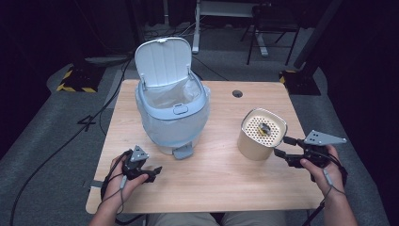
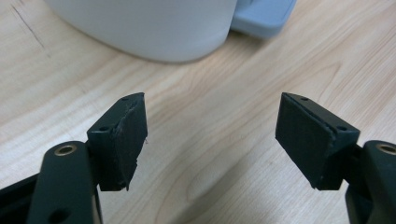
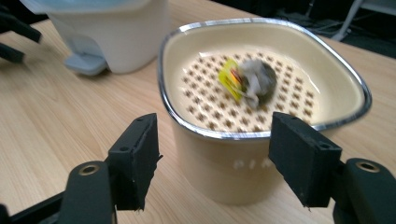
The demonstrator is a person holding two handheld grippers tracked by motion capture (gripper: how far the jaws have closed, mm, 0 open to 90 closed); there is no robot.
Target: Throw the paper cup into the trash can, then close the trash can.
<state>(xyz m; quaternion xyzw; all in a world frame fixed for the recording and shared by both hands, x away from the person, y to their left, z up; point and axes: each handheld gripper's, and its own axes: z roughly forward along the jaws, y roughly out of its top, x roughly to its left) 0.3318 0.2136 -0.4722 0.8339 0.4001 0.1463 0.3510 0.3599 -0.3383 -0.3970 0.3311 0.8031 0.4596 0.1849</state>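
Note:
A cream container (image 1: 254, 146) with a chrome rim and a perforated insert stands on the right of the wooden table (image 1: 211, 174). A crumpled grey and yellow scrap (image 3: 250, 79) lies on the insert. My right gripper (image 1: 281, 146) sits just right of the container, pointing at its side. In the right gripper view its jaws stand apart before the container (image 3: 219, 182), and the pads do not touch it. My left gripper (image 1: 155, 173) rests low at the front left. Its jaws (image 2: 210, 135) are wide apart over bare wood, with nothing between them.
A white and pale blue pedal bin (image 1: 171, 117) stands at the middle left with its lid (image 1: 163, 59) raised and a clear liner inside. Its pedal (image 1: 182, 151) points toward me. A cable hole (image 1: 237, 93) lies at the table's far edge.

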